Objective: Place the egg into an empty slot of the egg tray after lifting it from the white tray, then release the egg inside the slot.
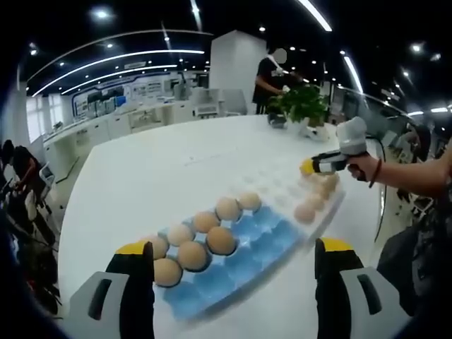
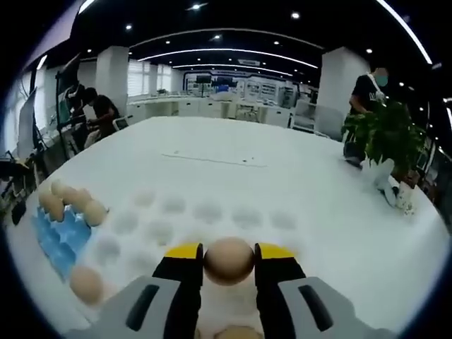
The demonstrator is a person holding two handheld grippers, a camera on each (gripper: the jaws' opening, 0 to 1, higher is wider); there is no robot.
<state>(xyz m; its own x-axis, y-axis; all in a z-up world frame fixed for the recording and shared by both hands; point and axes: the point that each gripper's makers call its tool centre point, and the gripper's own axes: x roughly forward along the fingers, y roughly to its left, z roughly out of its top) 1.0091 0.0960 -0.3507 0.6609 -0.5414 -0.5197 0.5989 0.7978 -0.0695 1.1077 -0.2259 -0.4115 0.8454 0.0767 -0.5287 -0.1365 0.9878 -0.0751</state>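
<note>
A wide white table in a bright open office carried everything. Nearest in the right gripper view, the right gripper was closed on an egg, held above the white tray, so the lift looked done. Further off, the blue egg tray kept empty slots; the left gripper stood wide open, holding nothing, with placing and release left.

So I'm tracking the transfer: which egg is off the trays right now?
The egg clamped between the right claw tips, raised above the white tray. The other eggs sit in tray slots.
</note>
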